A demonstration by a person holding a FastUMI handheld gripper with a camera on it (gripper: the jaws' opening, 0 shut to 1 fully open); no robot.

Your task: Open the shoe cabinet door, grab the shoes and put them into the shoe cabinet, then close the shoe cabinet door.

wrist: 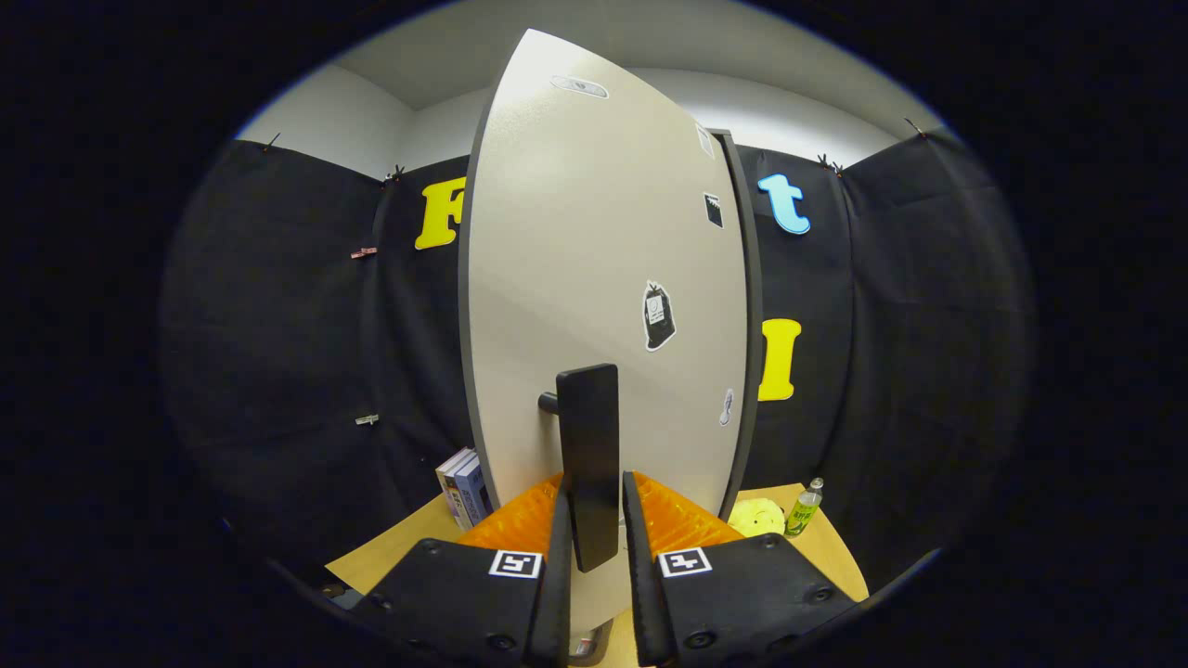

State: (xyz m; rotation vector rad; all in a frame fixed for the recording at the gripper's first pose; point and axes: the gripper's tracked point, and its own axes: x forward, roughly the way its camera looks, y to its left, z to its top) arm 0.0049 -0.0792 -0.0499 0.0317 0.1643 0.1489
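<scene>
Gripper view is showing you working the cabinet door (594,278) by its dark handle (587,464), so you are either opening or closing it; which one cannot be told, and no shoes are showing. Your gripper (594,520) is bracketing the handle, the fingers narrowly spread at either side; whether both are pressing is unclear. Next you are needing a steady swing along the hinge arc, keeping the handle between the fingers. Books (464,487) and a bottle (804,507) are standing beyond.
</scene>
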